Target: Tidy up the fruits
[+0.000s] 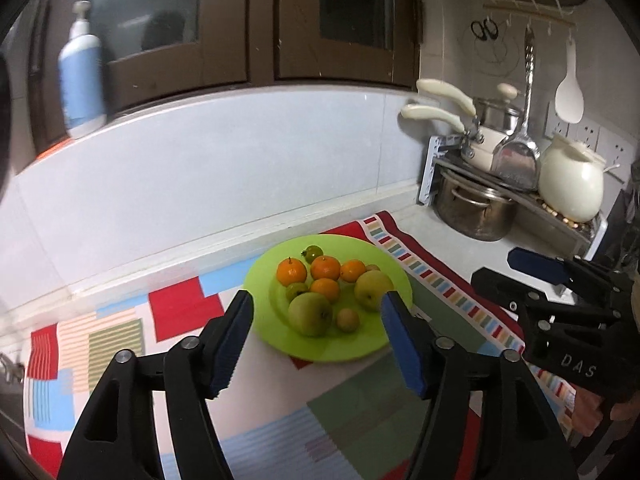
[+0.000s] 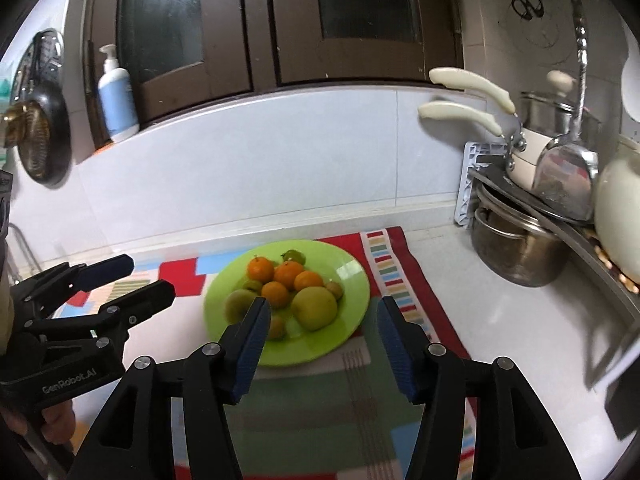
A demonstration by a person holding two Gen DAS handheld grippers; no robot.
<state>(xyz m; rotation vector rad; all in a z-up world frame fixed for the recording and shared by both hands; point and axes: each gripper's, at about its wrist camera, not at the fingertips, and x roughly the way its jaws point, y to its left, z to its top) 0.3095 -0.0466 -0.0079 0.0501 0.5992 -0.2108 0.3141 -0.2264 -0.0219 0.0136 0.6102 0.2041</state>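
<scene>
Fruit-filled green plate (image 2: 352, 280), right claw (image 2: 320, 344) spread

Ahead of the black left claw (image 1: 316, 334) with its blue ribbed pads sits a round lime-green plastic plate (image 1: 384, 344). On it lie four bright orange mandarins (image 1: 291, 271), two yellow-green pears (image 1: 310, 314) and a few small olive-green fruits (image 1: 312, 253), the farthest one dark green. Under the plate spreads a patchwork cloth mat (image 1: 176, 308) of red, light blue, sage green and cream blocks, some striped, with a red edge carrying a row of small multicoloured rectangles. The surface (image 2: 500, 320) right of the black right claw (image 2: 320, 336), also blue-padded, is white. Beyond it stand a grey steel pot (image 2: 516, 252) and a cream ceramic jar (image 1: 570, 182). Far left is a pale blue and white pump bottle (image 2: 116, 100), against dark brown wooden window frames (image 2: 260, 32).
</scene>
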